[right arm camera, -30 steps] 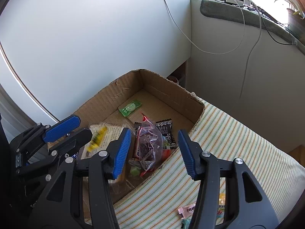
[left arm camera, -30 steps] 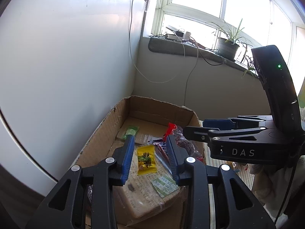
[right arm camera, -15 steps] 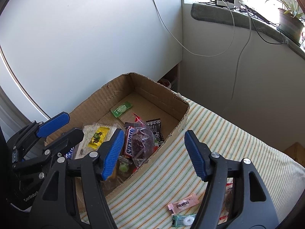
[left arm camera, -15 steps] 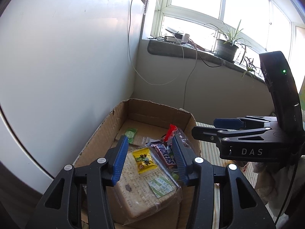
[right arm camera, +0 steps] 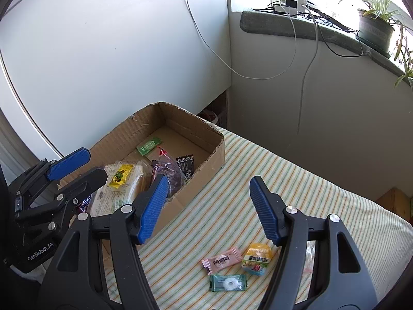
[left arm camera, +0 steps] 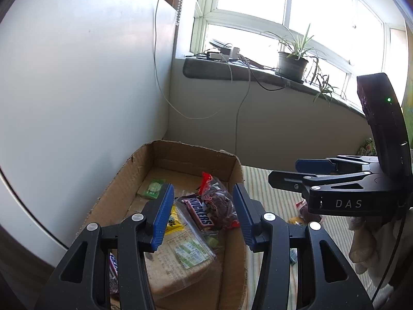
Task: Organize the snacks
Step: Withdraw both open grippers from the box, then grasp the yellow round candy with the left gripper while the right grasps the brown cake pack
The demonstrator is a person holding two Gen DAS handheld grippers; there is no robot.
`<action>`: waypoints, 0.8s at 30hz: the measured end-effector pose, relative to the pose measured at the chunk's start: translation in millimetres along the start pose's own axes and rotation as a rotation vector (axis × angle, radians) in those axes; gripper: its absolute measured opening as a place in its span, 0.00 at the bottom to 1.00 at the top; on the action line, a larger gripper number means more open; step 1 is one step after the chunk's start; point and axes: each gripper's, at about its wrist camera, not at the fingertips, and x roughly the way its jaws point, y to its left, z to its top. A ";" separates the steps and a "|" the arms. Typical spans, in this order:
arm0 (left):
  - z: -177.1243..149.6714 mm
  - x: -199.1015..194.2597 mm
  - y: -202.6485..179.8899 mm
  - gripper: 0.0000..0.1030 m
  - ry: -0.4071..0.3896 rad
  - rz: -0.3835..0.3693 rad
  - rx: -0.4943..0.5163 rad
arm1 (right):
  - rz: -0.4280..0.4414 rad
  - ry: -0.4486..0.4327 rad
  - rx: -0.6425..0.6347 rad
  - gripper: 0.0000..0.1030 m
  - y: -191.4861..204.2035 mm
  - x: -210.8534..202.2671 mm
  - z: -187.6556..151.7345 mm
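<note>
An open cardboard box stands on a striped cloth and holds a wrapped bread loaf, a yellow packet, a Snickers bar, a clear bag of dark snacks, a green packet and a black packet. My left gripper is open and empty above the box. My right gripper is open and empty above the cloth, right of the box. Loose on the cloth lie a pink candy, a green ring candy and a yellow-green packet.
The box sits against a white panel. A grey wall with hanging cables stands behind. A sill above holds a potted plant and a power strip. The striped cloth stretches to the right.
Both grippers have pulled back and up from the box and opened wider. The right gripper has swung right over the cloth, bringing the loose candies into view.
</note>
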 end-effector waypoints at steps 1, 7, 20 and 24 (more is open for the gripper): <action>-0.2 0.1 -3.1 0.45 0.000 -0.005 0.006 | -0.005 -0.002 -0.001 0.67 -2.0 -2.6 -1.8; -0.8 2.9 -19.9 0.45 0.006 -0.036 0.029 | -0.027 -0.015 0.013 0.67 -18.7 -19.3 -14.1; -10.4 13.5 -57.9 0.45 0.057 -0.133 0.081 | -0.114 -0.018 0.070 0.67 -75.9 -56.1 -54.4; -17.0 20.8 -74.2 0.45 0.090 -0.162 0.108 | -0.127 0.001 0.111 0.67 -97.1 -58.5 -67.8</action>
